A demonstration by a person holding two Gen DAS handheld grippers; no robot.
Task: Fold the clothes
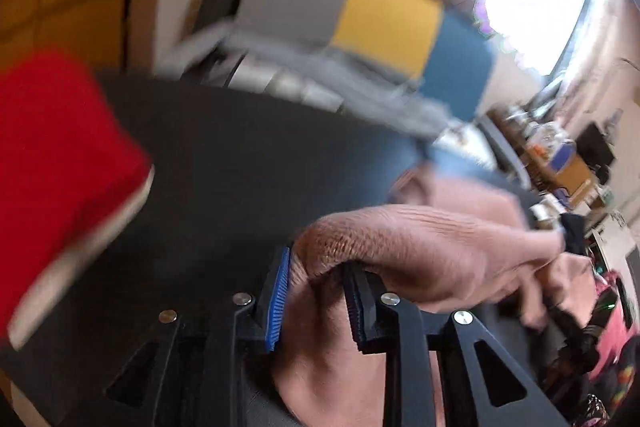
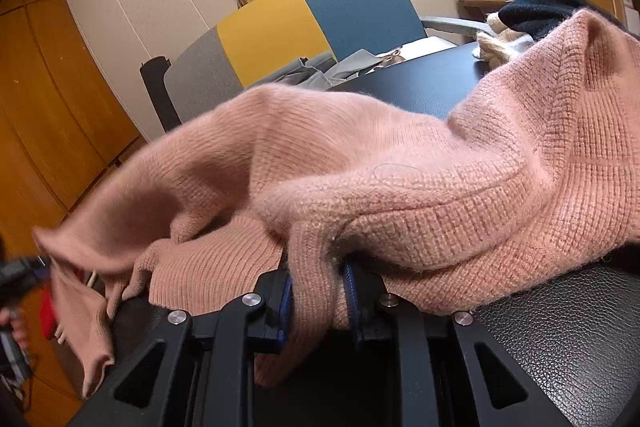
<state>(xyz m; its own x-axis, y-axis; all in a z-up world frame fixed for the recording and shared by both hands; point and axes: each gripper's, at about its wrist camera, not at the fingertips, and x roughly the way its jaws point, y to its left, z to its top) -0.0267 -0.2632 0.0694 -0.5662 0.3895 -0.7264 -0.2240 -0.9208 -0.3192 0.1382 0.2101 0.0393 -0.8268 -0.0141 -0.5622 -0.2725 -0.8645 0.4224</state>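
A pink knitted sweater (image 2: 420, 187) lies bunched across the black table (image 2: 420, 87). My right gripper (image 2: 318, 291) is shut on a fold of its ribbed edge near the table's front. In the blurred left wrist view, my left gripper (image 1: 316, 291) is shut on another part of the pink sweater (image 1: 420, 239), lifted above the dark tabletop (image 1: 240, 167); the cloth stretches away to the right. In the right wrist view, the sweater's far end trails to the left, where the other gripper shows as a dark blur (image 2: 16, 275).
A chair with grey, yellow and blue back panels (image 2: 304, 23) stands behind the table with grey cloth (image 2: 332, 69) on it. A dark garment (image 2: 540, 7) and a cream one (image 2: 496, 45) lie at the table's far right. A red folded item (image 1: 60, 147) lies left.
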